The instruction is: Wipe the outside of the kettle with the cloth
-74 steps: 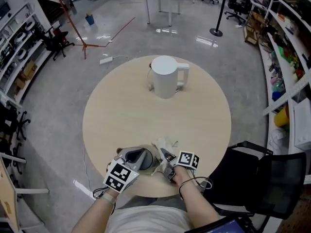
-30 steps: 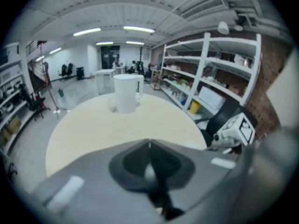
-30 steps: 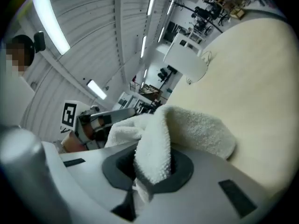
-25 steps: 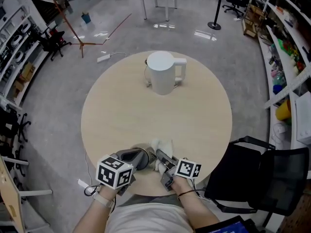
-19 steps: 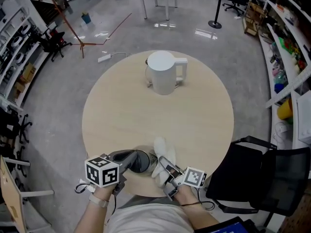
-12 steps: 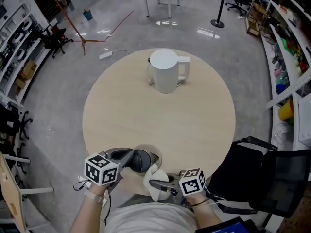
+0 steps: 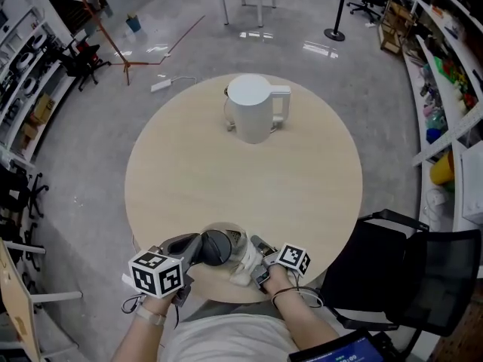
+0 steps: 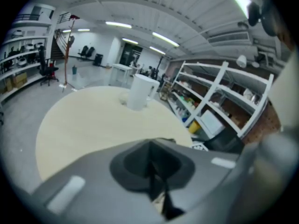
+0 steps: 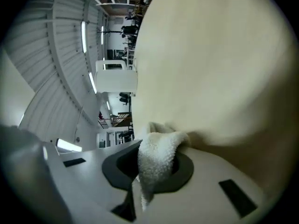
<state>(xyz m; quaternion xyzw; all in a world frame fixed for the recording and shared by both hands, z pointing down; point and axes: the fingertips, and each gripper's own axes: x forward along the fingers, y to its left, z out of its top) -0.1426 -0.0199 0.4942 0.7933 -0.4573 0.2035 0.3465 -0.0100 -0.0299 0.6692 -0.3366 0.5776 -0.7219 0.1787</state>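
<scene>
I read this as the very start: the cloth (image 9: 158, 149) is in hand but no wiping has begun. My right tongs (image 9: 148, 171) are pinching a fold of the white terry cloth, which bunches out past the tips, and they sit low at the near edge of the tabletop (image 7: 241, 183). My left tongs (image 8: 152, 168) are pressed together with nothing between them, hovering just beside the right ones over that same near edge. The kettle (image 7: 253, 108) stands upright on the far side of the tabletop, well apart from both tongs, lid on, handle pointing to my right. The next move, as I judge it, is to carry the cloth across the bare wood to the kettle's near wall, press the bunched end flat against it and stroke around the body. The left tongs would probably need to spread and steady the kettle by its handle or top so it does not slide or tip under the rubbing. The path across is clear, save a round disc (image 7: 226, 234) lying on the tabletop right by the tongs, which I can pass over easily. A thin cord (image 7: 226, 116) hangs by the kettle's left side and could snag the cloth as it goes around. A dark chair (image 7: 392, 274) stands off the tabletop's right edge, out of the way.
</scene>
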